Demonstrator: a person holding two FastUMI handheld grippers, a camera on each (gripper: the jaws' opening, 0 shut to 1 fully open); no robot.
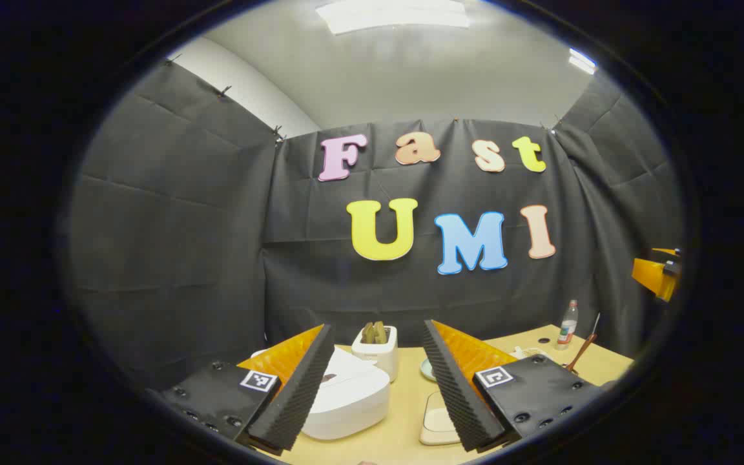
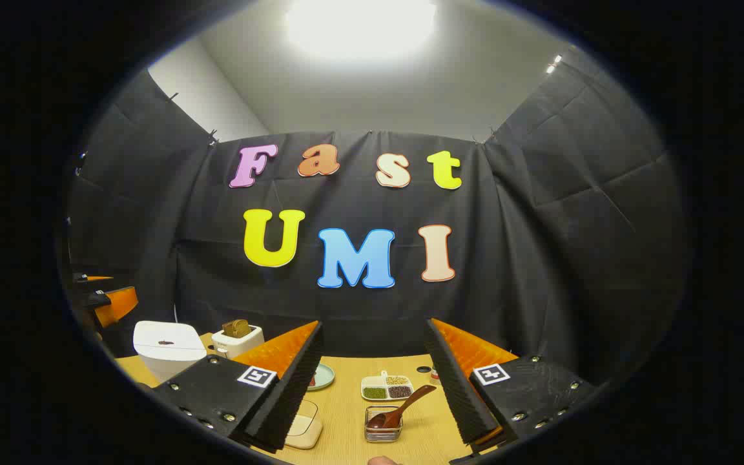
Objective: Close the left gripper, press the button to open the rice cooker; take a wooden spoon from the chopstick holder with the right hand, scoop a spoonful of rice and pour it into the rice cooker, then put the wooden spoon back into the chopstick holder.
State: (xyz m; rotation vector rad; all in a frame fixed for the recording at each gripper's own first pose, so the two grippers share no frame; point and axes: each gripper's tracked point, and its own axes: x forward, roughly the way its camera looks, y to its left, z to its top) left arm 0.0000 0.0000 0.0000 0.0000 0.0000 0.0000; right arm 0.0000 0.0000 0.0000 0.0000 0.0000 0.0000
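Left gripper view: the left gripper hangs above the table with jaws spread wide over the shut white rice cooker; it should clench them, then press the lid button squarely. Right gripper view: the right gripper, jaws also released, faces the wooden spoon leaning in its wire chopstick holder.

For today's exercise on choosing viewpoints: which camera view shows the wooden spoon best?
The right gripper view: the wooden spoon stands between the open fingers, its bowl in the wire holder. The left gripper view catches only a thin, distant handle at the right edge.

Both claws open, raised

Left claw and right claw each hold their fingers spread wide apart, gripping nothing.
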